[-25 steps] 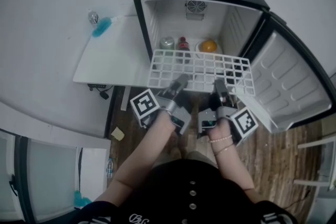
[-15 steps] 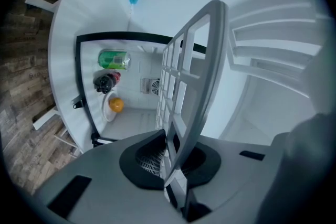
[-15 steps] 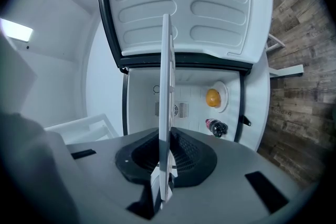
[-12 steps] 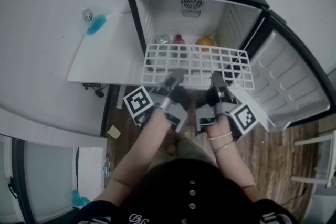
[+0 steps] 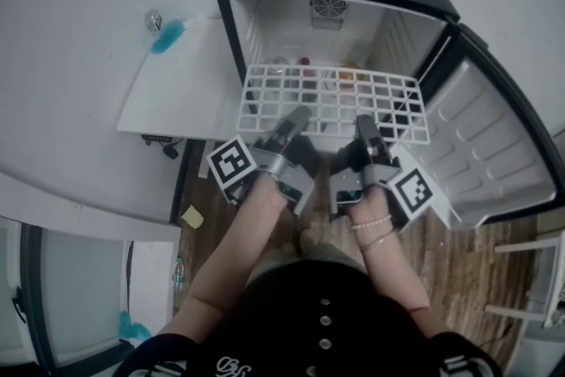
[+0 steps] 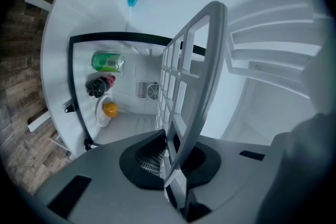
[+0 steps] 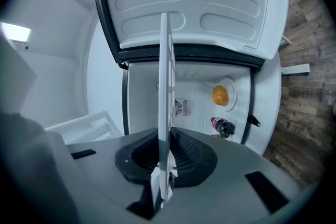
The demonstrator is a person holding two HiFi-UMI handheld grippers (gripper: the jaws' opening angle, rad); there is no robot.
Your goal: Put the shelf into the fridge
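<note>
The white wire shelf (image 5: 331, 101) is held level in front of the open black fridge (image 5: 335, 13), its far edge at the opening. My left gripper (image 5: 296, 121) is shut on the shelf's near edge left of centre, and my right gripper (image 5: 364, 128) is shut on it right of centre. In the left gripper view the shelf (image 6: 191, 92) runs edge-on between the gripper's (image 6: 169, 157) pads. The right gripper view shows the same: the shelf (image 7: 165, 113) pinched in the gripper (image 7: 165, 165). The fridge's side walls have ribbed ledges.
On the fridge floor lie a green can (image 6: 107, 62), a dark bottle (image 6: 100, 85) and an orange on a plate (image 6: 110, 109). The fridge door (image 5: 494, 154) hangs open at the right. A white table (image 5: 177, 93) with a blue item (image 5: 166, 35) stands at the left.
Both grippers have lifted the shelf and carried it toward the fridge opening. It now covers the can, bottle and orange in the head view.
</note>
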